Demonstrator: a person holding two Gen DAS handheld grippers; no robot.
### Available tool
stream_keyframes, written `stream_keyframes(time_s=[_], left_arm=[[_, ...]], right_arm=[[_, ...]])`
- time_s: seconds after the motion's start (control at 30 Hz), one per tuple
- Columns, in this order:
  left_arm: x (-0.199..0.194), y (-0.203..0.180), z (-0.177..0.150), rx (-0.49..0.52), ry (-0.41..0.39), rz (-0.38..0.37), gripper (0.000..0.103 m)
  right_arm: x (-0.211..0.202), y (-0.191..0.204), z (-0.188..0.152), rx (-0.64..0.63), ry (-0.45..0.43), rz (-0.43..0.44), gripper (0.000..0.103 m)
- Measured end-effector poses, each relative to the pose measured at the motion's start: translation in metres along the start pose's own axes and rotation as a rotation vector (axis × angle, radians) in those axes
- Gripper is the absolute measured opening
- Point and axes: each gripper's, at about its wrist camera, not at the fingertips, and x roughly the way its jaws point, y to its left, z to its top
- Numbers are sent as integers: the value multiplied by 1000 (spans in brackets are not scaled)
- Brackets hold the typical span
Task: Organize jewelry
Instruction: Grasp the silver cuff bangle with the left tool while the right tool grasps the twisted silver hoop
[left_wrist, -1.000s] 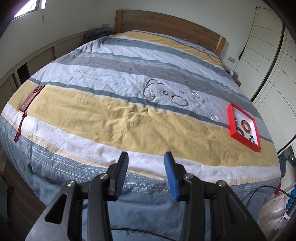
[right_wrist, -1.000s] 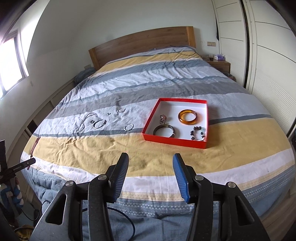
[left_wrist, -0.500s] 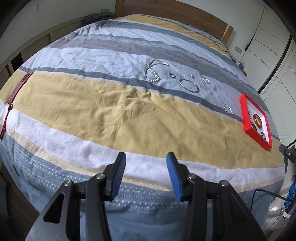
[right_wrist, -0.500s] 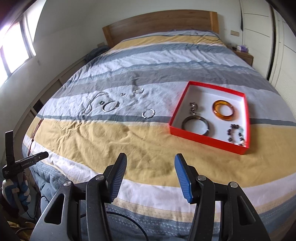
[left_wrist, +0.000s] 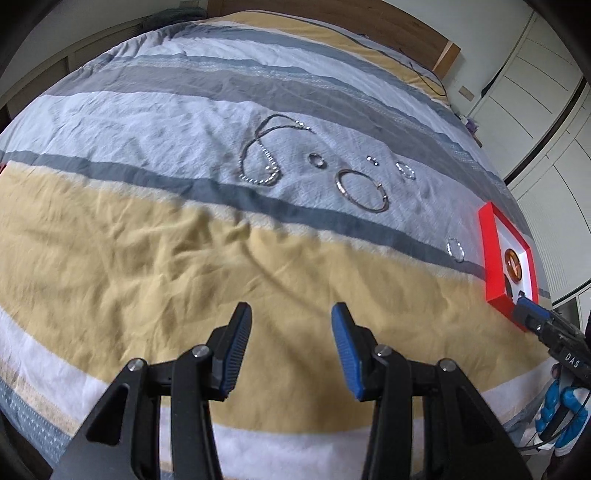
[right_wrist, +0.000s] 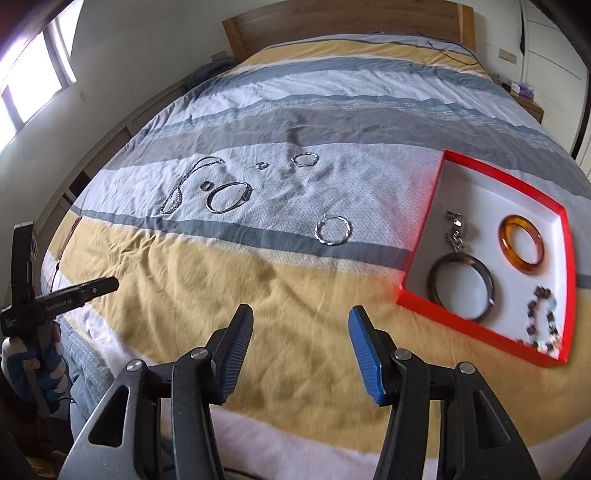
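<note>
Loose silver jewelry lies on the striped bedspread: a chain necklace (left_wrist: 258, 155) (right_wrist: 184, 184), a large bangle (left_wrist: 362, 190) (right_wrist: 227, 197), a small ring (left_wrist: 316, 160), a tiny ring (right_wrist: 261, 165), a sparkly bracelet (right_wrist: 304, 159) and a twisted silver bracelet (right_wrist: 332, 229) (left_wrist: 456, 250). A red tray (right_wrist: 434, 206) (left_wrist: 485, 236) holds an amber bangle (right_wrist: 521, 243), a dark bangle (right_wrist: 461, 286), a beaded bracelet (right_wrist: 543, 321) and a silver piece (right_wrist: 456, 230). My left gripper (left_wrist: 291, 347) and right gripper (right_wrist: 301, 350) are both open and empty, over the yellow stripe, short of the jewelry.
The wooden headboard (right_wrist: 332, 22) is at the far end. A bedside table (right_wrist: 524, 99) and wardrobe doors (left_wrist: 535, 74) stand on the right. The other gripper shows at each view's edge, in the left wrist view (left_wrist: 546, 325) and the right wrist view (right_wrist: 62, 299).
Both grippers have moved forward and lower over the bed, so the jewelry and the red tray are nearer. Both stay open.
</note>
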Motion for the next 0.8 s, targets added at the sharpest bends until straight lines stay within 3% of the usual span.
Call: stream_keyframes(time_s=[0.27, 0.37, 0.8], left_arm=[[51, -38, 67, 32, -4, -38, 43], [70, -42, 84, 15, 7, -45, 43], [129, -49, 104, 23, 76, 28, 43]], right_arm=[[42, 2, 48, -39, 1, -22, 54], [59, 1, 62, -54, 13, -41, 62], [123, -14, 82, -52, 132, -104, 62]])
